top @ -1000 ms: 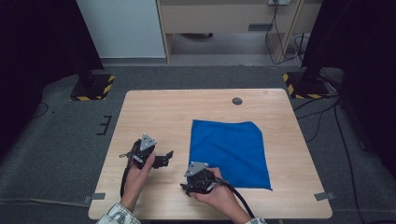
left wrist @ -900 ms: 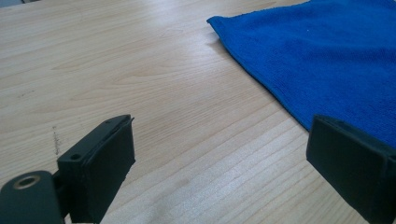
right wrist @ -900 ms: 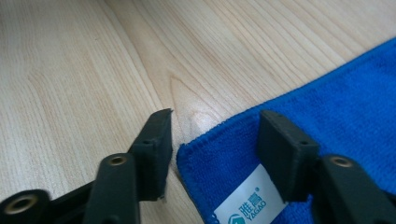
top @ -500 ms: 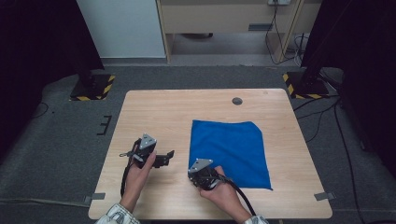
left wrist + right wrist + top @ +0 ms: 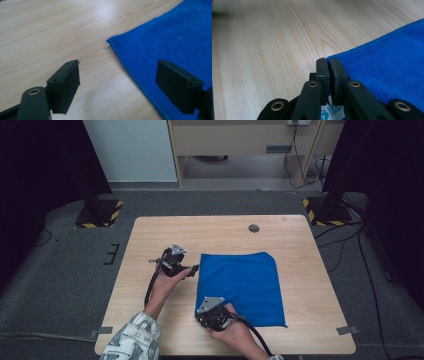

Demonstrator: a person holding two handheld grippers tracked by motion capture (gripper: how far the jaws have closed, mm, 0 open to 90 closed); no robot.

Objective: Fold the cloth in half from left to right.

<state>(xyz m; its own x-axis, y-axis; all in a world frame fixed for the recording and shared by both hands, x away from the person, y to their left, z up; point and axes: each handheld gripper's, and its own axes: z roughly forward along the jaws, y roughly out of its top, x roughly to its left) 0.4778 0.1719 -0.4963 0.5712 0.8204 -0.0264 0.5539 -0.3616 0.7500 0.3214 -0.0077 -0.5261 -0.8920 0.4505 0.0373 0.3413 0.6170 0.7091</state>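
A blue cloth [image 5: 242,285] lies flat on the wooden table [image 5: 150,320]. My right gripper [image 5: 199,316] is at its near left corner. In the right gripper view the jaws [image 5: 329,62] stand shut on that corner of the cloth [image 5: 392,50], with a white tag under them. My left gripper [image 5: 192,270] is at the far left corner. Its jaws [image 5: 120,68] have just been closing but are still wide apart, with the edge of the cloth [image 5: 175,37] lying between them, untouched by the pads.
A dark round grommet [image 5: 254,228] sits in the table's far side. Bare wood spreads left of the cloth. On the grey floor beyond stand two black bases with yellow-black stripes [image 5: 97,212] [image 5: 325,210], and cables run at the right.
My left gripper has moved away from the person and to the right, up to the cloth's far left corner. The right hand has stayed at the near left corner.
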